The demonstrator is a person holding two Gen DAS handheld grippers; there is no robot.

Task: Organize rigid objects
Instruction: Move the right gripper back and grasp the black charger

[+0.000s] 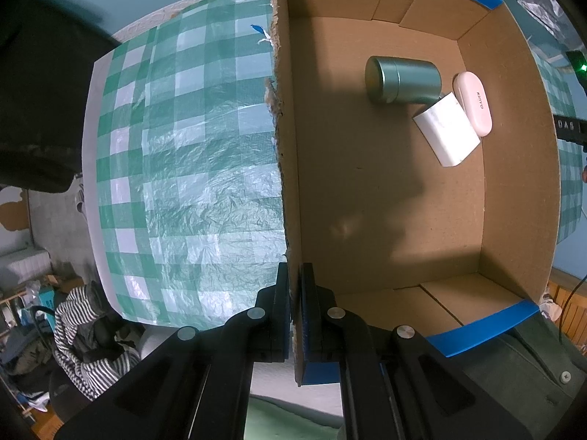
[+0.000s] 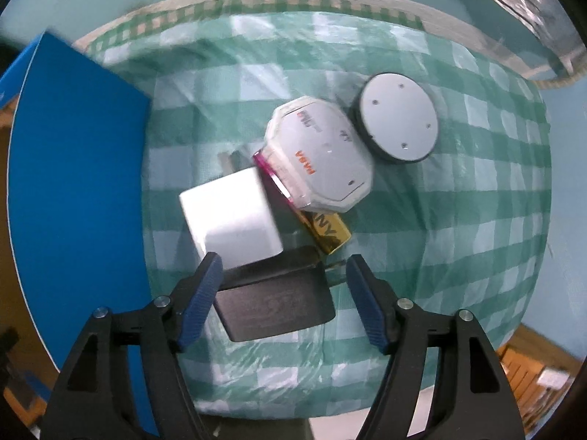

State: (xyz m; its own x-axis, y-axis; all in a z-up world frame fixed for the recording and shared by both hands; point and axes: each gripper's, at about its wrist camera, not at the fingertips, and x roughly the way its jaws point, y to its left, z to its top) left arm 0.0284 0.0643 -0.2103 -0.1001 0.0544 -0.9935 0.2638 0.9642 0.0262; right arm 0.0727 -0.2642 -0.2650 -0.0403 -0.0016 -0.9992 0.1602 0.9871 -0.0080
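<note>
My left gripper [image 1: 295, 293] is shut on the left wall of the cardboard box [image 1: 290, 154]. Inside the box lie a green metal tin [image 1: 403, 80], a white block [image 1: 445, 132] and a pink-white case [image 1: 473, 104]. My right gripper [image 2: 284, 275] is open above the table, its fingers on either side of a black adapter [image 2: 275, 304]. Beyond it lie a white charger cube [image 2: 231, 220], a white NASA-marked case [image 2: 319, 157], a gold battery [image 2: 328, 233] and a round grey disc [image 2: 398, 117].
The green-checked tablecloth [image 1: 183, 146] covers the table. The blue outer wall of the box [image 2: 77, 183] stands left of the right gripper. Striped clothing [image 1: 88, 337] and clutter lie off the table's edge. A crinkled foil sheet [image 2: 532, 18] lies at the far right.
</note>
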